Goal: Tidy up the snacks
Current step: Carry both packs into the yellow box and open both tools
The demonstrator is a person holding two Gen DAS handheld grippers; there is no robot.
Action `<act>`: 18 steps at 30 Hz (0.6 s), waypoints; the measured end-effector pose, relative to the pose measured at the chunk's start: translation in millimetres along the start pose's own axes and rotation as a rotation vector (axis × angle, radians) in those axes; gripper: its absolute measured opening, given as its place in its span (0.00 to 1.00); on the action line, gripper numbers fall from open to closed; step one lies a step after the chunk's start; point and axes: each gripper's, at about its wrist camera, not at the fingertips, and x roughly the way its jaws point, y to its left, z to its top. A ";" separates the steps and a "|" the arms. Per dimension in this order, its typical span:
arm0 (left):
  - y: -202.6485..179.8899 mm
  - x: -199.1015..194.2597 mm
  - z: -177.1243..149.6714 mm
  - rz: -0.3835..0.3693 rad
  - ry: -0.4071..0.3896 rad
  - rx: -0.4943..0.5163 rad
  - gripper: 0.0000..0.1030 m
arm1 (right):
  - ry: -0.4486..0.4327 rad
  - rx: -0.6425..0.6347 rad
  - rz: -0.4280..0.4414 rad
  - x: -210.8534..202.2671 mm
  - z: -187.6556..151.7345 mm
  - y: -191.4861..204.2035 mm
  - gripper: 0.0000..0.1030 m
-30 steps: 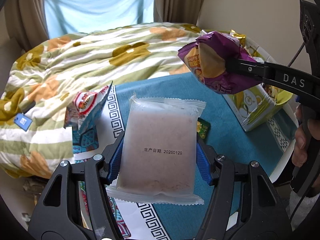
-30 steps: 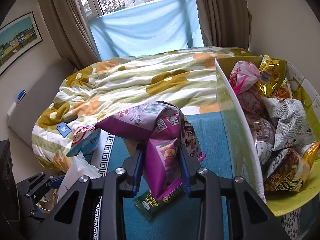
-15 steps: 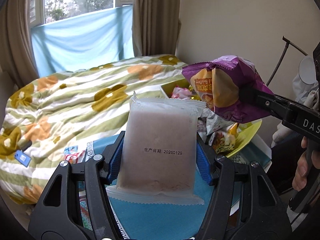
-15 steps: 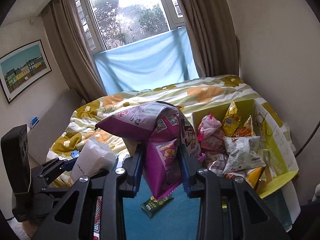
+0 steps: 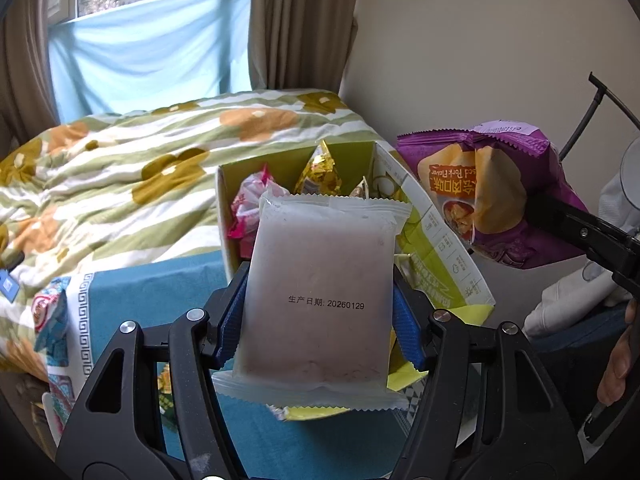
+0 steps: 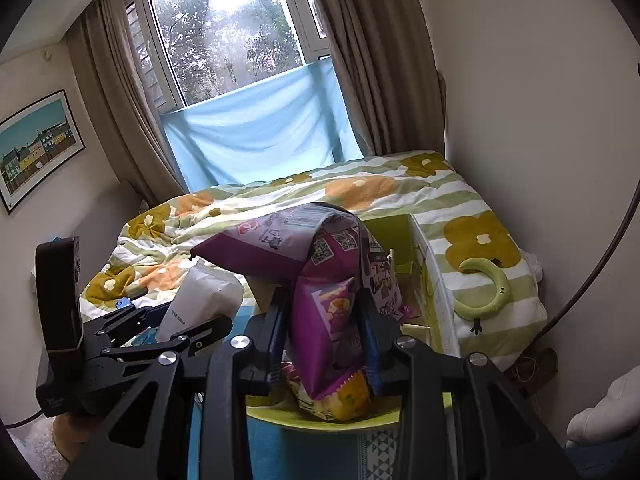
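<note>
Two grippers are hovering loaded: the left gripper [image 5: 320,316] is clamping a frosted packet [image 5: 320,300], long axis toward twelve, directly over the yellow-green box [image 5: 440,256]; the right gripper [image 6: 326,344] is pinching a purple bag [image 6: 320,280].

snack box [image 5: 436,240] on cloth [image 5: 132,292], bed [image 5: 120,168] behind, packets inside

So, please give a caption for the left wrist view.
Left gripper holds a white packet before the snack box.
</note>
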 end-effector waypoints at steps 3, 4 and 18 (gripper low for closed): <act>-12.2 17.7 -0.7 0.055 0.014 -0.025 0.74 | 0.037 0.008 0.022 7.9 0.3 -25.0 0.30; -14.7 20.4 -1.0 0.074 0.017 -0.033 0.95 | 0.048 0.007 0.030 11.1 0.4 -31.0 0.30; 1.8 -4.1 -29.8 0.190 0.030 -0.076 1.00 | 0.106 0.014 0.107 34.6 -7.7 -64.1 0.30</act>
